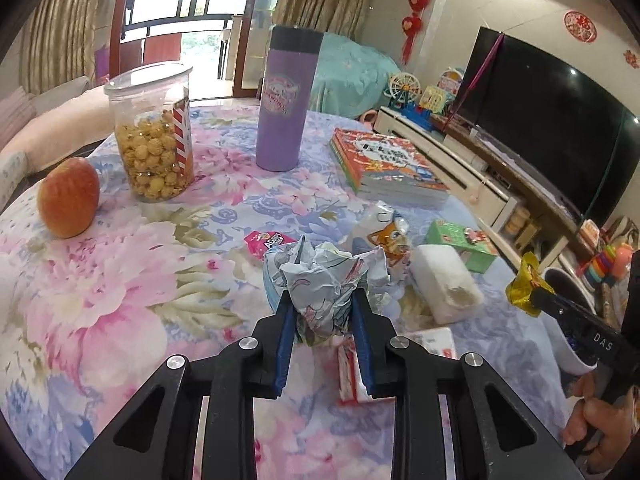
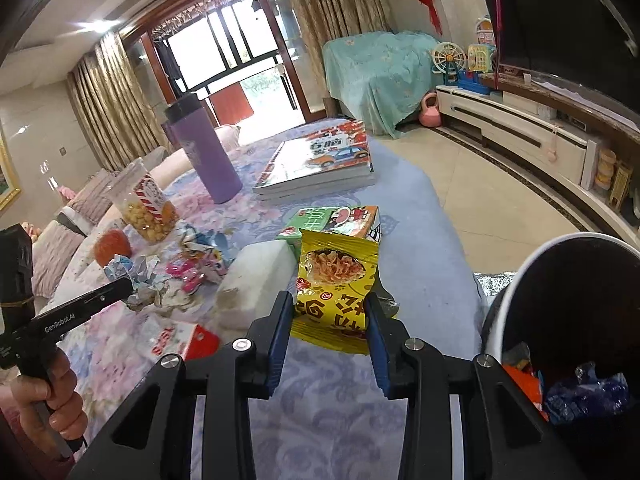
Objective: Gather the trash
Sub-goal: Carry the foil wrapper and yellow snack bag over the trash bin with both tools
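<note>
My left gripper [image 1: 322,300] is shut on a crumpled pale blue-and-white wrapper [image 1: 328,280] just above the flowered tablecloth. My right gripper [image 2: 328,304] is shut on a yellow snack packet [image 2: 336,288] and holds it beside the white trash bin [image 2: 500,300], which has wrappers inside. The right gripper also shows in the left wrist view [image 1: 532,292] with the yellow packet [image 1: 524,280] at its tip. A pink candy wrapper [image 1: 264,240], an orange-and-white wrapper [image 1: 384,232] and a red-and-white packet [image 1: 352,372] lie on the table.
On the table stand a popcorn jar [image 1: 154,136], a purple tumbler [image 1: 284,100], an apple [image 1: 68,196], a stack of books [image 1: 384,164], a green carton [image 1: 460,240] and a white foam block [image 1: 444,280]. A TV cabinet [image 2: 520,136] runs along the right.
</note>
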Motion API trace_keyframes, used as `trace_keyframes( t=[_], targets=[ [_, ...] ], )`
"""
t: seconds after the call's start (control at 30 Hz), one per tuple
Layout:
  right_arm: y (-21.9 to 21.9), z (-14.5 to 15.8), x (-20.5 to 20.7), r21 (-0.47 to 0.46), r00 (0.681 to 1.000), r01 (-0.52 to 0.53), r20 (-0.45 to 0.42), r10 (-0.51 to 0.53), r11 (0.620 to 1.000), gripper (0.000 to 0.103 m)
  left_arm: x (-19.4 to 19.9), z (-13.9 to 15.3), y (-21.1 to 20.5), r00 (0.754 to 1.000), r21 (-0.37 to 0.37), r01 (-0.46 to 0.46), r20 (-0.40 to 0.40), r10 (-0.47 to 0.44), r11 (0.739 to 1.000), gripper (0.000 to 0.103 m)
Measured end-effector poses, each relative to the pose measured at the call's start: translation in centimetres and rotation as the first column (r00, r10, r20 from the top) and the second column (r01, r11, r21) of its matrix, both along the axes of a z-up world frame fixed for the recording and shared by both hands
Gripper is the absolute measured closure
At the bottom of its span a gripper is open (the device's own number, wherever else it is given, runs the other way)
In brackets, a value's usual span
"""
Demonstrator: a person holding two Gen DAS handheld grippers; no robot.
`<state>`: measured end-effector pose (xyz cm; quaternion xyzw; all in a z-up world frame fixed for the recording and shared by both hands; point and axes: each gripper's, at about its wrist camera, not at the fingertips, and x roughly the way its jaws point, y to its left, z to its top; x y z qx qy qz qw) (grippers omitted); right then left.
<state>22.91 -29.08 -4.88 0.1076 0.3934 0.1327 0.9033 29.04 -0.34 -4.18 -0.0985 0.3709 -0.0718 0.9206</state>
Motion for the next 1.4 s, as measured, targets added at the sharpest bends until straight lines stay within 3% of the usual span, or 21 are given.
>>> trace_keyframes(
  t=[0.27, 0.63, 1.4],
  targets=[
    [-0.8, 2.0, -2.9, 0.023, 0.999, -0.001, 0.033, 0.000, 1.000, 0.067, -4.0, 2.2, -0.2, 0.999, -0.032, 0.025, 0.040, -0.024, 0.999, 0.077],
    [-2.6, 3.1, -6.5, 0.051, 0.998, 0.029, 0.056, -0.032, 0.998, 0.067, -7.7, 3.8, -3.3, 0.989, -0.033, 0.136, 0.071, -0.133, 0.990, 0.077],
    [-10.4, 3.3, -11.5, 0.061, 0.980, 0.192, 0.050, -0.195, 0.980, 0.067, -7.9, 3.6, -13.2, 0.942, -0.037, 0.335, 0.046, -0.334, 0.941, 0.077]
  ],
)
